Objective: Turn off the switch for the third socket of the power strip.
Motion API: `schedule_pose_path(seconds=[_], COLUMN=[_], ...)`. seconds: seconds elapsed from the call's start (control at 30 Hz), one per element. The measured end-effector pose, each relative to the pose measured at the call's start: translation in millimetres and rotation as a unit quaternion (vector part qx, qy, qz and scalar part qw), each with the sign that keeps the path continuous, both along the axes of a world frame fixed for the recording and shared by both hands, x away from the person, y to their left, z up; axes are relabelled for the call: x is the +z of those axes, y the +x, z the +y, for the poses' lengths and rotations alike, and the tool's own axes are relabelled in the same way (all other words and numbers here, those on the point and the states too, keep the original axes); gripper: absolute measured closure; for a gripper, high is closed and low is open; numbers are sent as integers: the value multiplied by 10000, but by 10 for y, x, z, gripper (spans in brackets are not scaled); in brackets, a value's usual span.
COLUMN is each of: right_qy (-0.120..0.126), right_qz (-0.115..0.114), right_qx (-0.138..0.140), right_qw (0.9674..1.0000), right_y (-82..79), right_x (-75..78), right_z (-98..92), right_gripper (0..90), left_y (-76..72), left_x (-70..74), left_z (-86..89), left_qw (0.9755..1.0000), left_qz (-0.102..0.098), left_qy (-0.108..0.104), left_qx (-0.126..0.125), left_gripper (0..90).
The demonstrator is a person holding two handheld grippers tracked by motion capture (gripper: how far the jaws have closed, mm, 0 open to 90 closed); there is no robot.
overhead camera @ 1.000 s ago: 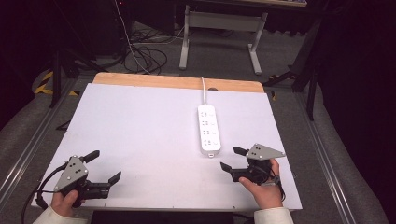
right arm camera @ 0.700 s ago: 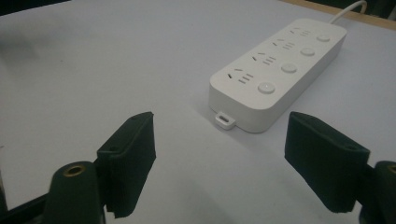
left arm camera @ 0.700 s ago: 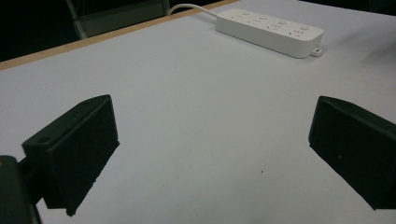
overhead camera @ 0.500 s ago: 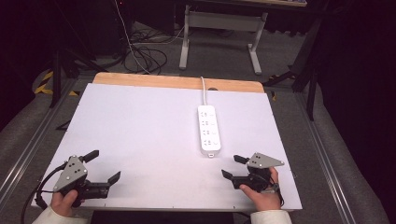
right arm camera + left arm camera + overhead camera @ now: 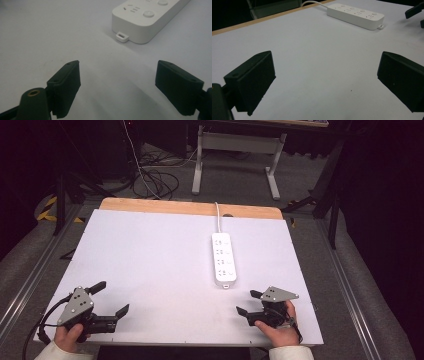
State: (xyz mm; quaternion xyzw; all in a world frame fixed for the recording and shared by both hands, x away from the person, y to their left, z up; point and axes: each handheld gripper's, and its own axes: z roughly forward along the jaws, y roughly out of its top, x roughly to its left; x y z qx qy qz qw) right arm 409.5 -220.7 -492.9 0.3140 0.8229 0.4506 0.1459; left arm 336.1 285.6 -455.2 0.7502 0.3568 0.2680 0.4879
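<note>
We hold the left gripper (image 5: 107,300) at the lower left of the high view, low over the white table (image 5: 150,255), with its jaws spread wide and nothing but bare tabletop between them. In the left gripper view the same two black jaws stand far apart at the lower left and lower right of the frame.

At the lower right of the high view we hold the right gripper (image 5: 248,302), a grey three-cornered plate on top of it and our hand (image 5: 280,327) behind it. Its jaws have just been opening and now stand wide, with only table surface in the gap.

The white power strip (image 5: 223,259) lies flat right of the middle of the high view, lengthwise up the frame, its near end with a small loop tab just above and left of the right gripper, near it but apart. In the right gripper view that end fills the upper right, the tab (image 5: 122,36) pointing toward the jaws. Its white cord (image 5: 218,217) runs up the frame, over the table's wooden back edge (image 5: 190,208).

Nothing stands on the table between either gripper and the strip. Beyond the table, at the top of the high view, we see loose black cables (image 5: 155,177) on the floor and a grey metal stand (image 5: 235,150).
</note>
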Motion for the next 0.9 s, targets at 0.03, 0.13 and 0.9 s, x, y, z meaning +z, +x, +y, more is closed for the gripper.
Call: schedule_pose_path(seconds=[0.03, 0.13, 0.9], right_qy=[60, 166, 173], right_qz=[-41, -164, -213], right_qx=[-21, -110, -109], right_qw=[10000, 9997, 9996], right_y=[3, 0, 5], right_x=[7, 33, 35], right_z=[-3, -24, -26], right_gripper=[207, 210, 228], left_y=[1, 4, 23], left_x=[-1, -4, -19], left_z=[-5, -15, 8], left_qw=[10000, 10000, 9999], left_qz=[1, 10, -1], left_qy=[11, 33, 74], left_qx=[-11, -37, -87], left_gripper=[18, 18, 19])
